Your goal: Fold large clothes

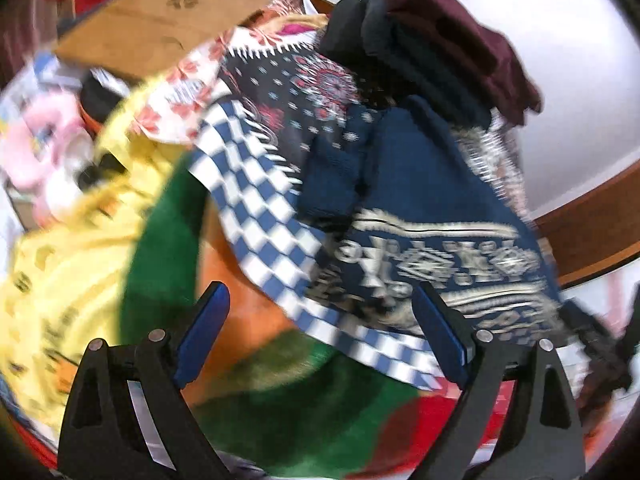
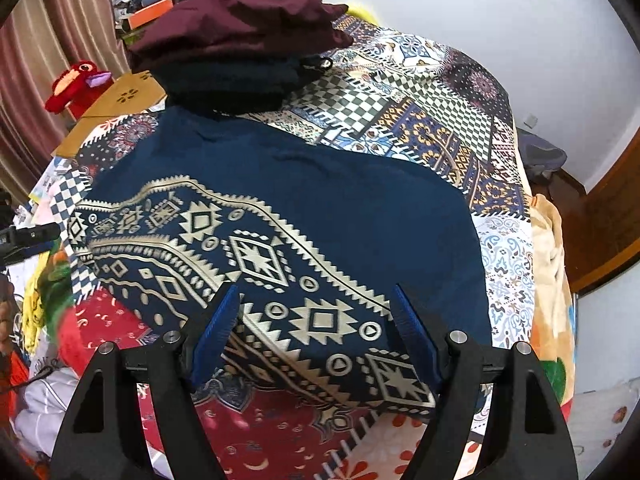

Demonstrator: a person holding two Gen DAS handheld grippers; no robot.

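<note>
Navy knit garment with cream geometric bands [image 2: 280, 232] lies flat directly ahead of the spread, empty right gripper [image 2: 316, 332], nearer than the likewise spread left gripper [image 1: 320, 328].

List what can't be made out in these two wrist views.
- Navy patterned garment: near hem hidden behind right gripper, right wrist view.
- Folded stack under the maroon garment: dark layers can't be told apart.
- Left wrist view: motion blur smears the yellow cloth; left gripper open, empty.
</note>
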